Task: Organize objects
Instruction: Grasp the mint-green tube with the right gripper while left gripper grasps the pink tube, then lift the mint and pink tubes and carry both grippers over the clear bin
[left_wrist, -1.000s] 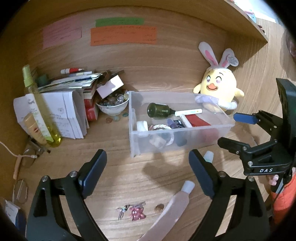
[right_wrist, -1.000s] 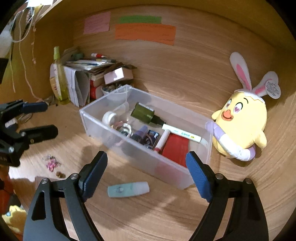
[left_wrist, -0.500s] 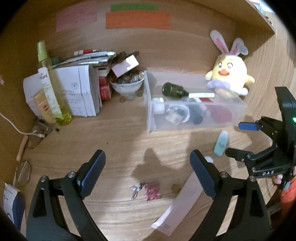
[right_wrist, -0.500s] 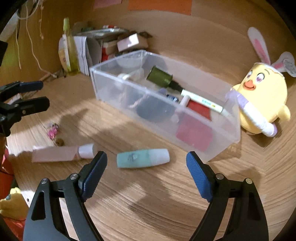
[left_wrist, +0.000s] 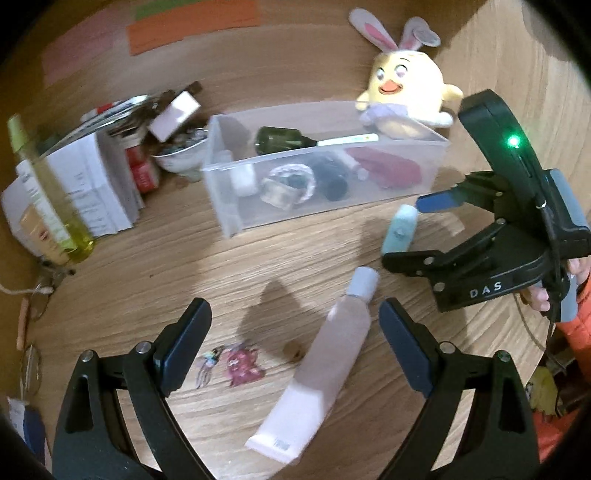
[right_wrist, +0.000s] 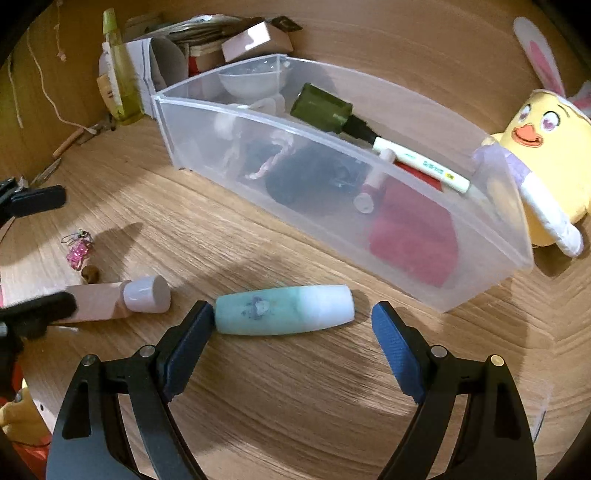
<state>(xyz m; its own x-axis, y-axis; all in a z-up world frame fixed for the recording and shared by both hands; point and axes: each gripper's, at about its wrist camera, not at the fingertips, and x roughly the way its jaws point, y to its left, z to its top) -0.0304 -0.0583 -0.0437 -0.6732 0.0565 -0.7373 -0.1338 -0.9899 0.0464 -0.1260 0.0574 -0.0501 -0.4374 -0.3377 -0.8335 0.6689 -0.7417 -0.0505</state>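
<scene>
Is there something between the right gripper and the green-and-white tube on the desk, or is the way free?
Nothing visible blocks it. The right gripper is open, and the green-and-white tube lies on bare wood just ahead of its fingers, crosswise to them. The pink tube lies off to the side, and the clear bin stands beyond.

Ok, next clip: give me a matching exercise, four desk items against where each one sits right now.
Items:
1. green bottle
2. teal tube
3. pink tube
4. plush chick

Places:
A. on the desk between the right hand-held gripper's open jaws
B. behind the bin's far end
C. inside the bin
D. on the desk before the left hand-held gripper

Pairs: 1-C, 2-A, 3-D, 4-B
</scene>
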